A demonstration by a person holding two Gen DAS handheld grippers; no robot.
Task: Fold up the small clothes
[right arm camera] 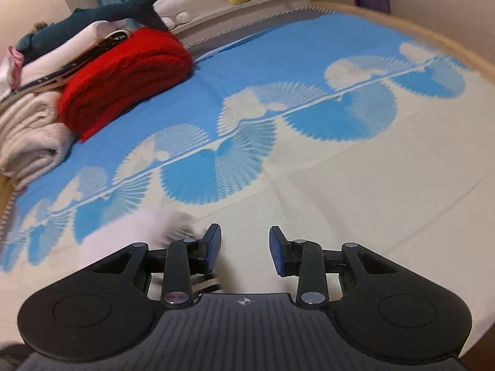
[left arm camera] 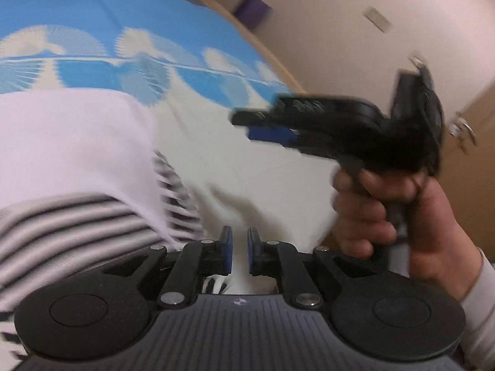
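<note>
Folding looks barely begun: left claw [left arm camera: 239, 255], jaws nearly closed with white fabric between them, hangs over the white-and-striped garment [left arm camera: 77, 167] on the bed [right arm camera: 371, 210], while right claw [right arm camera: 244, 249] hovers open, holding nothing.

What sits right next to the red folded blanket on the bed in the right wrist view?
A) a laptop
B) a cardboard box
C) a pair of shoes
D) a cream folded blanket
D: the red folded blanket lies on the blue-and-white bedspread with a cream folded blanket against its left side; no box, laptop or shoes show there.
</note>
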